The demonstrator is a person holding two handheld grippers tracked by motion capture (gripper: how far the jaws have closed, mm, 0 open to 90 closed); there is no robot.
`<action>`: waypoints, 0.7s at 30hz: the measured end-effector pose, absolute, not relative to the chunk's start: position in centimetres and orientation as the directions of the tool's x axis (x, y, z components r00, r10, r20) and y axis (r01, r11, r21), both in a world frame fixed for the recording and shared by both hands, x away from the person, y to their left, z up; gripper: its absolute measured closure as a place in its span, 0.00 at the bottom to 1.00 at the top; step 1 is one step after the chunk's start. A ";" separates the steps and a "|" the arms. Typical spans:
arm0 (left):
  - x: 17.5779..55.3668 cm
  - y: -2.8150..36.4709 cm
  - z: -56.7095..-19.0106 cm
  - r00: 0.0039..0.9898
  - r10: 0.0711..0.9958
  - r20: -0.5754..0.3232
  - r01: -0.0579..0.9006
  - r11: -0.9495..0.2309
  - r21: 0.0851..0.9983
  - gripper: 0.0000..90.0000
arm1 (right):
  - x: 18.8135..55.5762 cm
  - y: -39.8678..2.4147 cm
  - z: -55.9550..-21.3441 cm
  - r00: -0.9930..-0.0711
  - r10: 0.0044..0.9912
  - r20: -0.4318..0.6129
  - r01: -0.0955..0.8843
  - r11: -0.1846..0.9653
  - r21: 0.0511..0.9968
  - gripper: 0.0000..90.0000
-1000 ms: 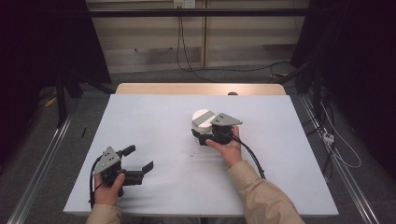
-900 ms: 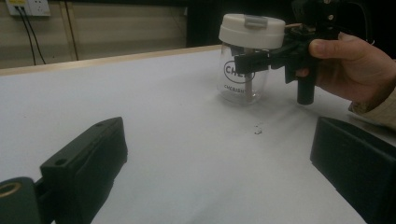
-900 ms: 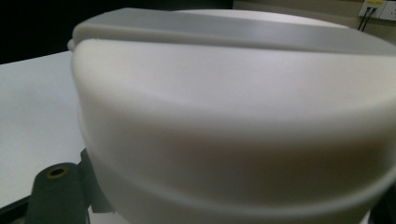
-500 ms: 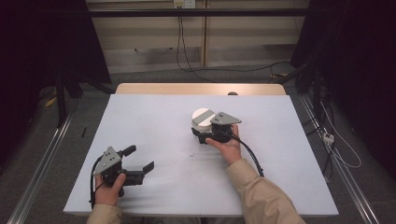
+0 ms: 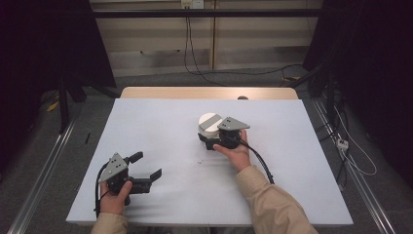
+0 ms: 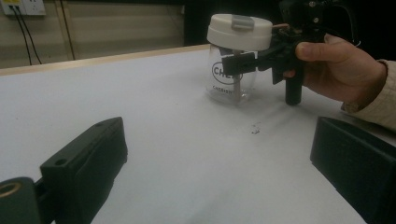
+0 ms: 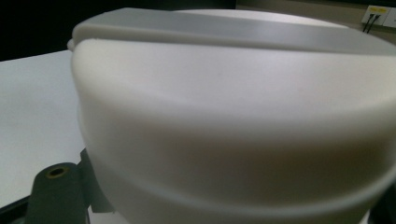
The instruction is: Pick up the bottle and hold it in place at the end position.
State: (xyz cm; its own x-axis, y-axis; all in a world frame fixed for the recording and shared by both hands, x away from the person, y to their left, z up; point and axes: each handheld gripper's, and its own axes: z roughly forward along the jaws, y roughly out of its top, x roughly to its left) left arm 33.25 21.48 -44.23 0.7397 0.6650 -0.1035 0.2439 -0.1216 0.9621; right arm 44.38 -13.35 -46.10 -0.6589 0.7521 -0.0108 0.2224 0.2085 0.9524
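A clear jar (image 6: pixel 223 80) with dark lettering and a white lid (image 5: pixel 209 122) stands upright on the white table (image 5: pixel 160 122), right of the middle. My right gripper (image 5: pixel 207 135) reaches in from the jar's near right, its black jaws closed around the jar just under the lid. In the right gripper view the lid (image 7: pixel 233 116) looms very close between the jaws. My left gripper (image 5: pixel 147 165) rests low at the near left of the table, open, with nothing between its jaws, and points toward the jar.
A few dark specks (image 6: pixel 255 128) lie on the table just in front of the jar. Behind the table's wooden far edge (image 5: pixel 209 92) cables hang along the wall. Metal rails run along the floor on both sides.
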 end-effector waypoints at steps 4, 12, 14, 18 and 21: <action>33.4 21.4 -44.3 0.737 0.668 -0.105 0.246 -0.120 0.962 0.04 | 44.3 -13.4 -46.2 -0.660 0.751 -0.011 0.224 0.210 0.952 0.21; 33.1 21.3 -44.1 0.740 0.666 -0.094 0.240 -0.131 0.962 0.04 | 44.3 -13.5 -46.2 -0.662 0.749 -0.005 0.224 0.204 0.953 0.21; 33.0 21.4 -44.1 0.740 0.666 -0.098 0.240 -0.126 0.962 0.04 | 44.3 -13.6 -46.2 -0.663 0.749 0.000 0.227 0.201 0.953 0.21; 33.1 21.4 -44.1 0.736 0.669 -0.103 0.244 -0.121 0.962 0.04 | 44.2 -13.6 -46.2 -0.663 0.748 -0.004 0.227 0.207 0.952 0.21; 33.4 21.5 -43.9 0.731 0.674 -0.105 0.244 -0.114 0.963 0.04 | 44.2 -13.6 -46.2 -0.663 0.748 -0.004 0.226 0.206 0.952 0.21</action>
